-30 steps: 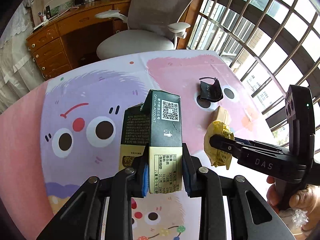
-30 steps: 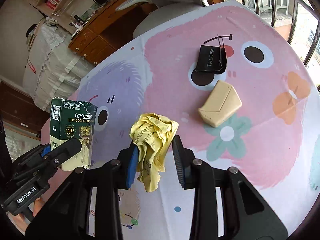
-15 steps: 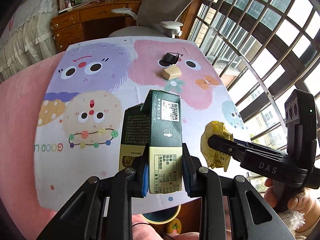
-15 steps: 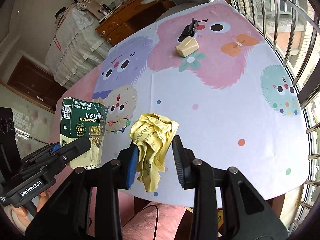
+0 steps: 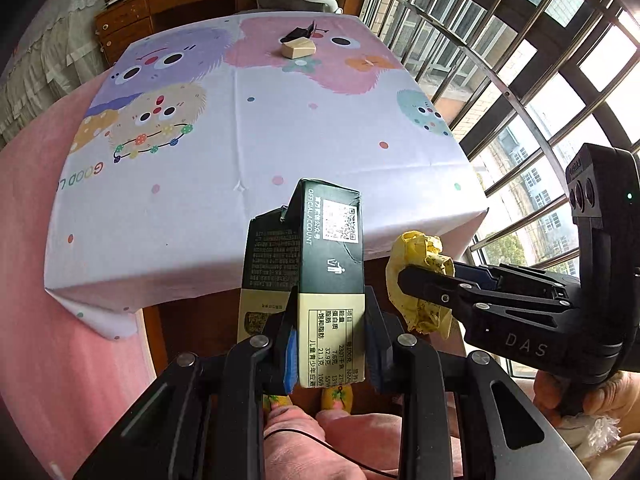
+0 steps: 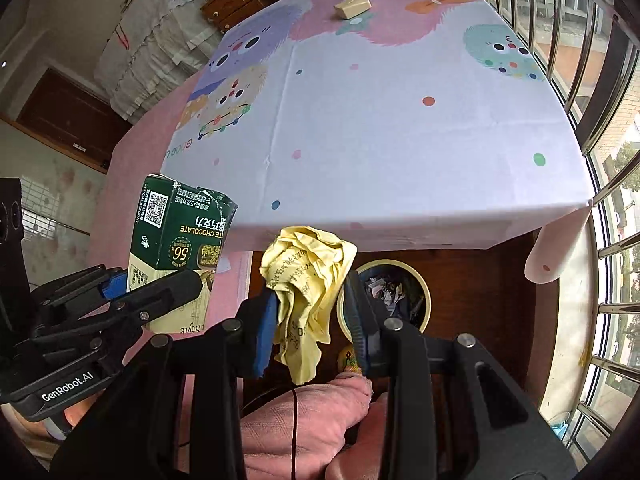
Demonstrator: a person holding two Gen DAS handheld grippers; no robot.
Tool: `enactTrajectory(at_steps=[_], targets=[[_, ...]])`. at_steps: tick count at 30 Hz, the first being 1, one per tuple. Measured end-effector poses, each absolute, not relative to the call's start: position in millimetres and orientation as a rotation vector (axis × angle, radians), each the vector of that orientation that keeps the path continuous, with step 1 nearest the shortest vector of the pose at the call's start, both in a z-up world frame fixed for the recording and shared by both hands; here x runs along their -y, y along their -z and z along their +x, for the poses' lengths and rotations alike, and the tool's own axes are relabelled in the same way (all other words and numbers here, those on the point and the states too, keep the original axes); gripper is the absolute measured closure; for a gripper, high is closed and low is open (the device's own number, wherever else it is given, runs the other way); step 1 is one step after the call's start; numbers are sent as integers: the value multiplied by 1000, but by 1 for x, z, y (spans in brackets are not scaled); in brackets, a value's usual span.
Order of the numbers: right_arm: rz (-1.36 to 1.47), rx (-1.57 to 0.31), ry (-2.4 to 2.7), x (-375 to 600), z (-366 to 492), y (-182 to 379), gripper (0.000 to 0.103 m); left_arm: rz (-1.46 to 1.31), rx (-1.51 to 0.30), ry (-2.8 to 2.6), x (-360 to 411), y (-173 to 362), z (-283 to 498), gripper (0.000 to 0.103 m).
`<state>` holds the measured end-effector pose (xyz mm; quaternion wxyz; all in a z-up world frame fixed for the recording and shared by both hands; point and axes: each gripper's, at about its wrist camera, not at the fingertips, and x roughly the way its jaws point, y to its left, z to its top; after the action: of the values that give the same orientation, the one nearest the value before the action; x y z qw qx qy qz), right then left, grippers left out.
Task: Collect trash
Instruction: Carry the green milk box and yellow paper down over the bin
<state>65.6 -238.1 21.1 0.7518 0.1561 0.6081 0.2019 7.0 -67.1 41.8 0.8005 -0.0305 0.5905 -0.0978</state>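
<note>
Right wrist view only: a round trash bin [image 6: 422, 280] with a pale yellow rim stands on the floor below the table's near edge, crumpled scraps inside it. The right jaw and the paper held in front of it cover the bin's left side. The left wrist view does not show the bin; the carton and jaws block that area.

Left gripper [image 5: 331, 346]: jaws narrow, blue pads pressed against the lower cream part of a dark green chocolate carton [image 5: 329, 276]. Carton upright, torn open at the top, QR code facing the camera. It sits squarely between the jaws, off the table and in front of its near edge. In the right wrist view the same carton [image 6: 180, 240] appears at left, with the "56%" front visible.

Right gripper [image 6: 310, 320]: jaws narrow, clamped on a crumpled yellow paper [image 6: 310, 280], whose loose end hangs below the pads. From the left wrist view the paper [image 5: 420, 280] shows as a wad at the tip of the right gripper, just beside the carton, apart from it.

Below both grippers: the person's pink-clad knees [image 6: 308, 420] and yellow slippers [image 5: 338, 396].

Beyond: table [image 5: 280, 140] under a cartoon-monster cloth. At its far end lie a tan wedge-shaped box [image 5: 298, 48] and, touching it behind, a small black bag [image 5: 300, 33]. Barred windows [image 5: 500, 60] stand to the right.
</note>
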Motion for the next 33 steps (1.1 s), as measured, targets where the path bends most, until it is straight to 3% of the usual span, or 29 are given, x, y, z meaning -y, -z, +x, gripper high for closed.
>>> enactTrajectory(at_steps=[19, 33], targets=[[480, -1545, -203, 242, -27, 120, 74, -47, -1446, 286, 66, 87, -64, 77], [511, -1564, -73, 219, -12, 229, 74, -93, -1495, 293, 42, 201, -46, 77]])
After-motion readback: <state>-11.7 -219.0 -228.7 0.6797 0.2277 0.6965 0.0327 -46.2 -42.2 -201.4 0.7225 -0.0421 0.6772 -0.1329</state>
